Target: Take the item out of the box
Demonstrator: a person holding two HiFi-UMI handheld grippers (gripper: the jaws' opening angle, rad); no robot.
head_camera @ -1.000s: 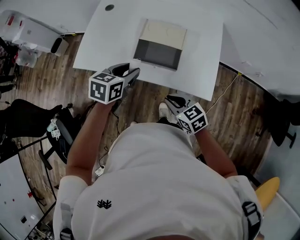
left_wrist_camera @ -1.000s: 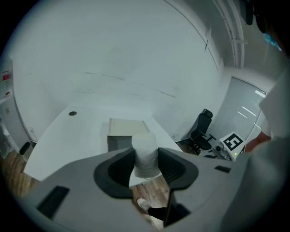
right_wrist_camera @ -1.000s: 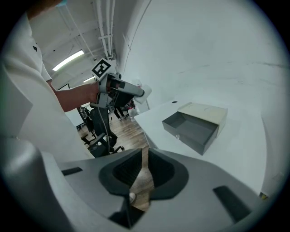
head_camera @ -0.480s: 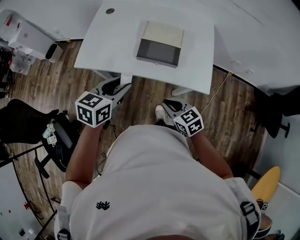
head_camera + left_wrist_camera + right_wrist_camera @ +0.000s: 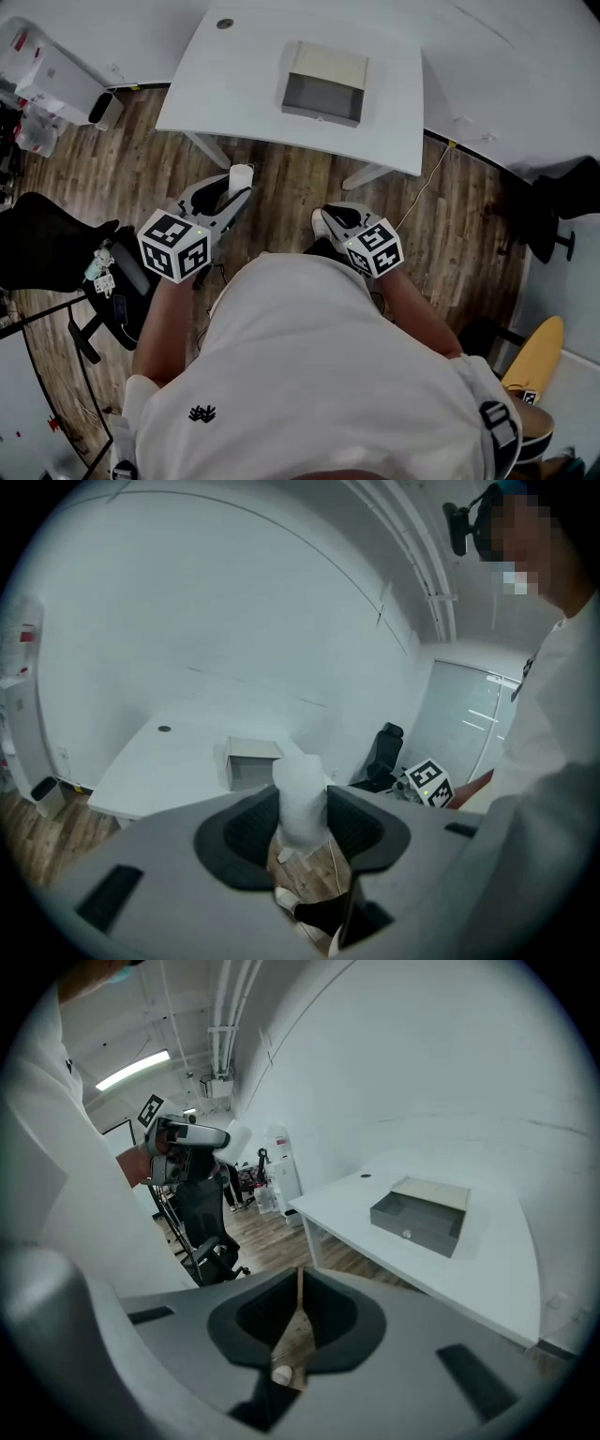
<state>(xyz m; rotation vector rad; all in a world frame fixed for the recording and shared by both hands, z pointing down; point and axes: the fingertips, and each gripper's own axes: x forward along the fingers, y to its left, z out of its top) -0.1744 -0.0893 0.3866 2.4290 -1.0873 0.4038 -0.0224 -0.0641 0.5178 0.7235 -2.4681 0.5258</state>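
Left claw [image 5: 302,822] gripping item [image 5: 300,794]: white wrapped lump, pads pressing on both flanks, lump sticking up past claw tips. Item hanging well apart from box [image 5: 321,112], on its near side, over floor [image 5: 281,173]. Box sitting open on bench [image 5: 234,84], cavity showing dark and seemingly empty, so extraction looking done. Right claw [image 5: 297,1307] hanging closed, carrying nothing, likewise well off box; probably idling as spare.

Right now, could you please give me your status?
Left gripper shut on white item, clear of box. Right gripper shut, empty. Nothing in the way.
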